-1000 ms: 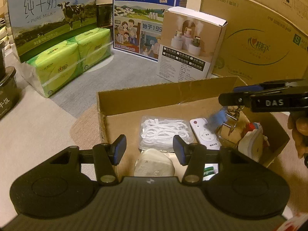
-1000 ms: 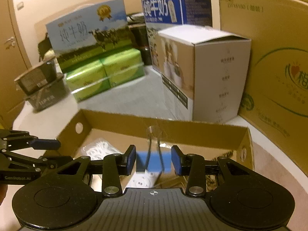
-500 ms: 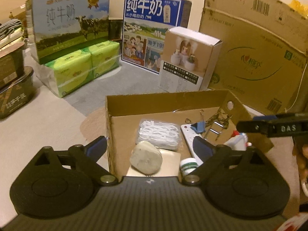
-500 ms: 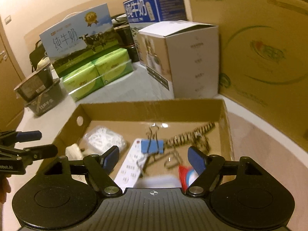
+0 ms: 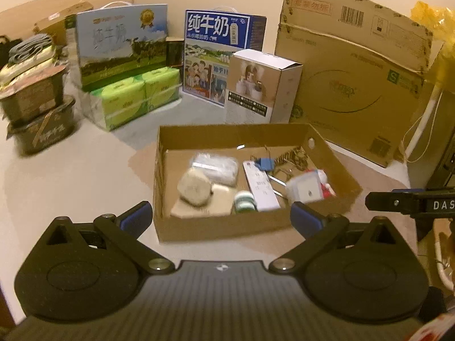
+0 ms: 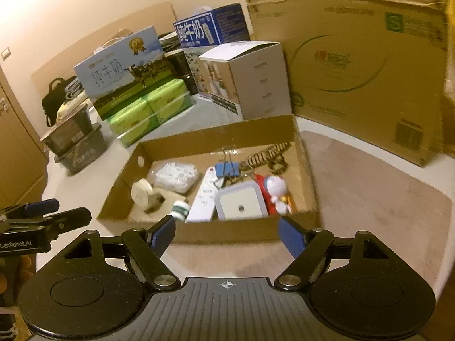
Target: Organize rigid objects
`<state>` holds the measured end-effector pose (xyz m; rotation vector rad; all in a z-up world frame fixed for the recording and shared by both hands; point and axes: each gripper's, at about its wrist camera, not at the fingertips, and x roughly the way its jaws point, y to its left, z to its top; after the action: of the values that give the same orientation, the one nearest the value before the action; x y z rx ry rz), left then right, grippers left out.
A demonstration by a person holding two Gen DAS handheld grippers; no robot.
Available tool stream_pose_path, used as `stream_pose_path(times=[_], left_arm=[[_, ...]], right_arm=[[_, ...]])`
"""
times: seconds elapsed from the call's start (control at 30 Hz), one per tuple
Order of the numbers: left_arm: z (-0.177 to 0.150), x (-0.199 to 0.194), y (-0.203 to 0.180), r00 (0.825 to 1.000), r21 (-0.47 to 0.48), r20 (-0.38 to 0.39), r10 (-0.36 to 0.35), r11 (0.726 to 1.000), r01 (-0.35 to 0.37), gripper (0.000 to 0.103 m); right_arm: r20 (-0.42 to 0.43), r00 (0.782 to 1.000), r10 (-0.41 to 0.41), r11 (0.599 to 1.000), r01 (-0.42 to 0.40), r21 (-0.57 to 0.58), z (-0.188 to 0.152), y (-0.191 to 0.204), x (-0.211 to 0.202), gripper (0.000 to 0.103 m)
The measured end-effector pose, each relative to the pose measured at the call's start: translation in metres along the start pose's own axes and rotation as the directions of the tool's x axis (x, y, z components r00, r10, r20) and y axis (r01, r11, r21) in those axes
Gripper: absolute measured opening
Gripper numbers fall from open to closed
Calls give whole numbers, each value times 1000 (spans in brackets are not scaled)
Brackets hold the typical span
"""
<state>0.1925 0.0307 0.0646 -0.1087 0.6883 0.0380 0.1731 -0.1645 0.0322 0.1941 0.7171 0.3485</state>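
Both grippers have backed off from the cardboard tray [image 5: 216,227] since a second ago, when I had them right down over it, the right one with the blue binder clip [image 6: 227,168] between its fingers. Now that clip lies in the far middle of the tray on top of the white remote [image 6: 205,196], and the pale round stone [image 5: 194,187] sits at the near left. Left gripper [image 5: 221,217] has just been opening and is spread wide with nothing between the fingers; right gripper [image 6: 226,234] also just opened up, released, nothing in it, hanging just short of the tray's near wall. So I'd say the drop-off step is done and I'm between items. Next move is probably hunting for whatever's loose, though I don't see any stray small stuff on the floor from here.
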Motion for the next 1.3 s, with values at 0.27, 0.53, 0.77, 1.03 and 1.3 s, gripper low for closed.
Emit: stream_pose_path(times=[0.27,0.53,0.77,1.03,1.3], left_arm=[[-43,-42,-8,999,-54,-43,17,998,-20,102],[-73,-70,-12,997,-79,-71,26,996,-32,102],[-87,-85,-18,996,-90,-73,55,994,-62,102],[-97,-99,-25,994,-81,-77,72,994,-78,102],[-110,-105,-31,992,-46,-94,82,995,-87,102]], right_arm=[[7,1000,-14,999,14,-44,-33,13,-42,80],[-13,999,-52,998,51,-40,-63,14,-63,80],[-23,997,-77,995,76,-63,-85,21,-81,80],[-22,996,-86,992,83,-92,-109,33,-97,80],[-34,996,-86,994,84,-74,-121,32,-103,80]])
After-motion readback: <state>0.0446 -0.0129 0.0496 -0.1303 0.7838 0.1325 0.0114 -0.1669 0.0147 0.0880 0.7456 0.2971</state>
